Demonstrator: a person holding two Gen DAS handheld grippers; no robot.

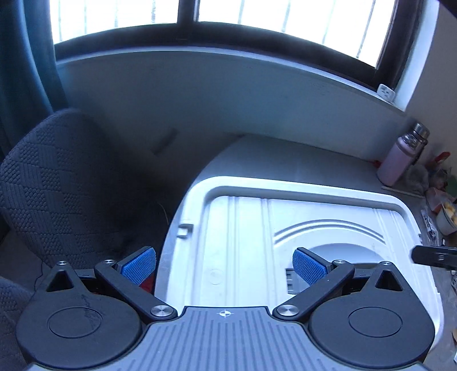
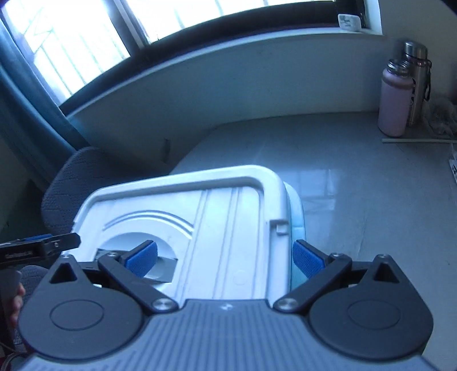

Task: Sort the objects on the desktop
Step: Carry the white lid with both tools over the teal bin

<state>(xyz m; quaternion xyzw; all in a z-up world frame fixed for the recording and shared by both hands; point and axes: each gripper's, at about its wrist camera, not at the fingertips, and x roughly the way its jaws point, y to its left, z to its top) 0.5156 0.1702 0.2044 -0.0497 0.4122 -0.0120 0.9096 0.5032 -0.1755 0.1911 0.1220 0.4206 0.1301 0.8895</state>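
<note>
left wrist view shows the left gripper [image 1: 224,266] and right gripper [image 2: 224,258], jaws wide, straddling the white box lid [image 1: 285,228] at the desk [image 2: 357,185] edge. likely lifting it off comes next, needing both to close together.

A dark chair [image 1: 57,182], teal curtain [image 1: 25,57] and barred window [image 1: 257,17].

White box lid [image 1: 242,228] smooth moulded plastic; desk [image 2: 357,177] glossy; chair [image 1: 57,185] coarse woven cloth; flask [image 2: 417,82] brushed metal.
</note>
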